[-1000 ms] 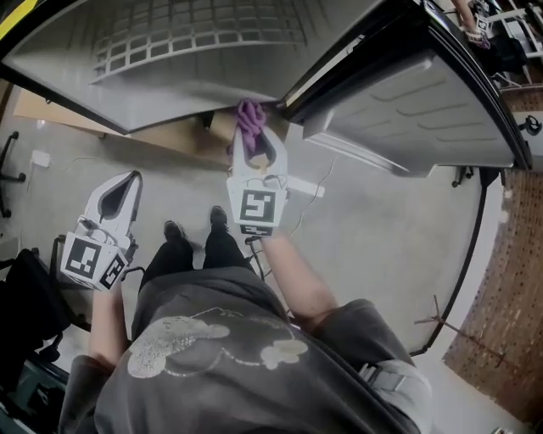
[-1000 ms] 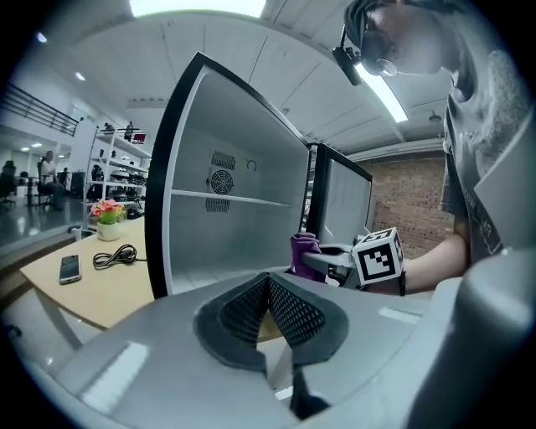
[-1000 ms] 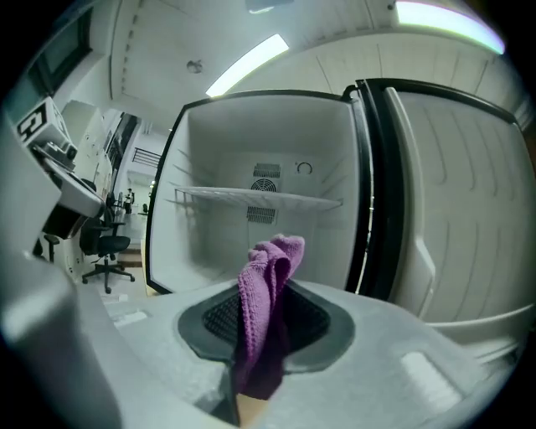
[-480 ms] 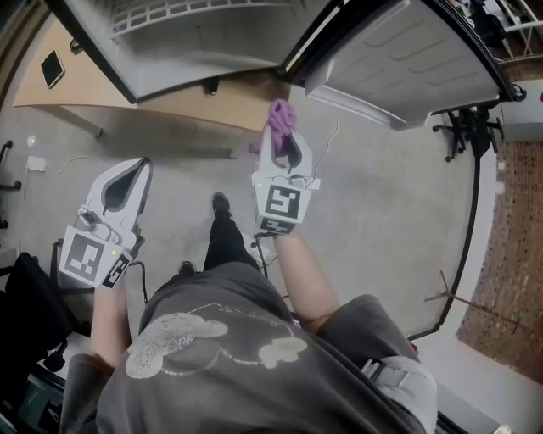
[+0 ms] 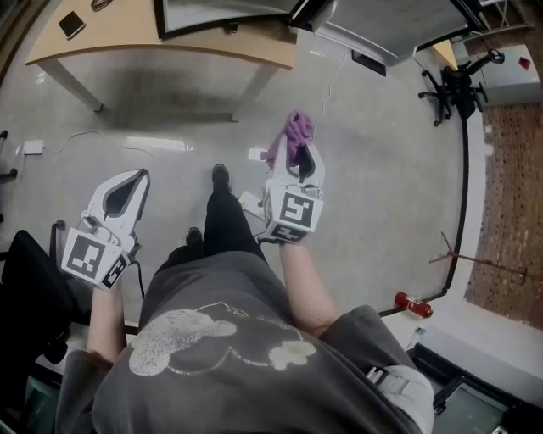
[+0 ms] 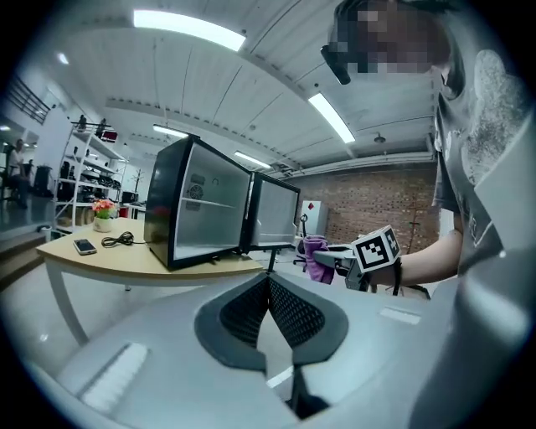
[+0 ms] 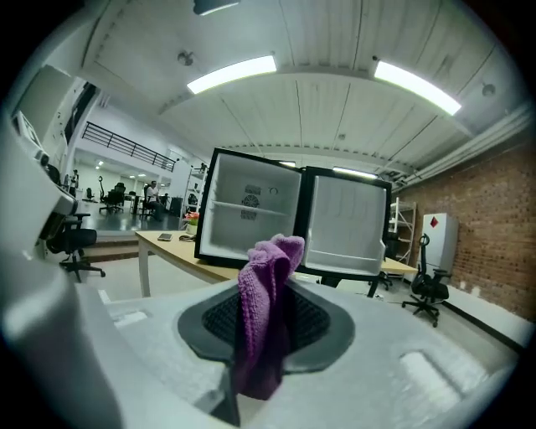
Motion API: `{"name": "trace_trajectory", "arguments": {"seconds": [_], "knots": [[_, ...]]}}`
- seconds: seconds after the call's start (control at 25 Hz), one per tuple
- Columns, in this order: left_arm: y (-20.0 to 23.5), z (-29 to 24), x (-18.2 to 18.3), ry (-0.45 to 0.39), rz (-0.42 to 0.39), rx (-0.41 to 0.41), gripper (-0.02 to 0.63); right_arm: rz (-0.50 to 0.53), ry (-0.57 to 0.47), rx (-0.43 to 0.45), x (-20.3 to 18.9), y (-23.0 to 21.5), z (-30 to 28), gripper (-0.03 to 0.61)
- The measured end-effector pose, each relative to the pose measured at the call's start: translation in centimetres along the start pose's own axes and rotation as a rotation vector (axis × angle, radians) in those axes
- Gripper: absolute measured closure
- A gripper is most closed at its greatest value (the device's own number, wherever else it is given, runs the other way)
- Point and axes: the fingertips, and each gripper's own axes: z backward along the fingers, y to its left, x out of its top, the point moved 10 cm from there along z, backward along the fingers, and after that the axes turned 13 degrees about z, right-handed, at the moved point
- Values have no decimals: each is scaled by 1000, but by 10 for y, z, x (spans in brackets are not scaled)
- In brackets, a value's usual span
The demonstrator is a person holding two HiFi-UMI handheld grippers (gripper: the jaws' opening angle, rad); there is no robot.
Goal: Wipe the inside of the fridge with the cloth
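The small black fridge (image 5: 222, 12) stands on a wooden table (image 5: 170, 38) with its door (image 5: 386, 24) swung open, well ahead of both grippers. My right gripper (image 5: 298, 151) is shut on a purple cloth (image 5: 293, 134), held over the floor in front of the table. In the right gripper view the cloth (image 7: 266, 295) hangs bunched between the jaws, with the fridge's white inside (image 7: 250, 211) beyond. My left gripper (image 5: 136, 176) hangs lower at the left, shut with nothing in it. The left gripper view shows the fridge (image 6: 199, 211) and the right gripper (image 6: 333, 256).
A phone (image 5: 71, 24) and a cable lie on the table's left end. An office chair (image 5: 454, 85) stands at the right, a red extinguisher (image 5: 413, 303) lies by the wall, and cables run over the concrete floor. The person's feet are below the grippers.
The person has stepped back from the fridge. The right gripper with the cloth has come away from the fridge opening, and the fridge has slid to the top edge of the head view.
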Motion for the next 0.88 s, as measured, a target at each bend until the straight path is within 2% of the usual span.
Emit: {"name": "trace_trajectory", "arguments": {"seconds": [0.2,0.32,0.44,0.68,0.88], "knots": [[-19,-4,-15,25,-8,-86,597,14,45,-52,-12,-16,54,494],[-36,-11,-14,-1,-4,-120,597,6,72,-75,-18,-28,70,494],[-52,-9,-11,-23,-5,-133,597,-8,52,-86,-14,-34,79,494],[-90,2,-21,-43,-17,-89,597,-52,-22,-15,-6,-41,90,494],[-153,1,-42,-66,-51,-42,597,-31,-112,98,-26,-65,129,494]]}}
